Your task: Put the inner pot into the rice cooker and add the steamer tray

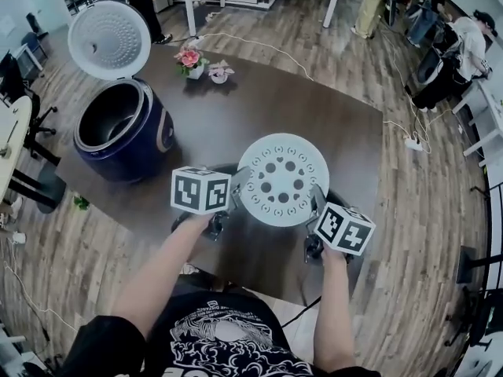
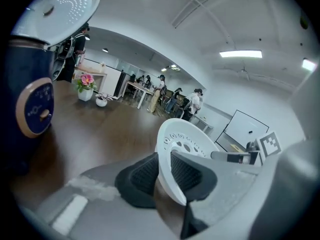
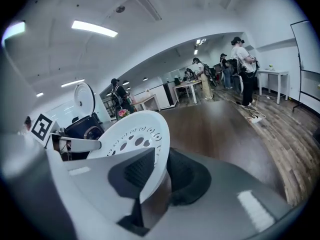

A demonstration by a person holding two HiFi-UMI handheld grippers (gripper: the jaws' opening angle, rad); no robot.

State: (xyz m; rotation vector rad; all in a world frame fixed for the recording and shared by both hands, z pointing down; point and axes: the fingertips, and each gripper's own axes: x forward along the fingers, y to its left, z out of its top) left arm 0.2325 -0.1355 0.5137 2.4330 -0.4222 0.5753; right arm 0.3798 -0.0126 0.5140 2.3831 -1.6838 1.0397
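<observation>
A white round steamer tray [image 1: 282, 180] with several holes hangs above the dark table, held from both sides. My left gripper [image 1: 237, 188] is shut on its left rim; in the left gripper view the tray [image 2: 182, 143] stands between the black pads. My right gripper [image 1: 316, 201] is shut on the right rim, and the tray [image 3: 134, 134] shows clamped in the right gripper view. The dark blue rice cooker [image 1: 124, 129] stands at the table's left with its white lid [image 1: 108, 39] raised and the inner pot [image 1: 108, 116] inside it.
A small pot of pink flowers [image 1: 189, 60] and a little white dish [image 1: 219, 72] sit at the table's far side. A white cable [image 1: 275, 50] and power strip [image 1: 414, 142] lie on the wooden floor. People stand at desks far behind.
</observation>
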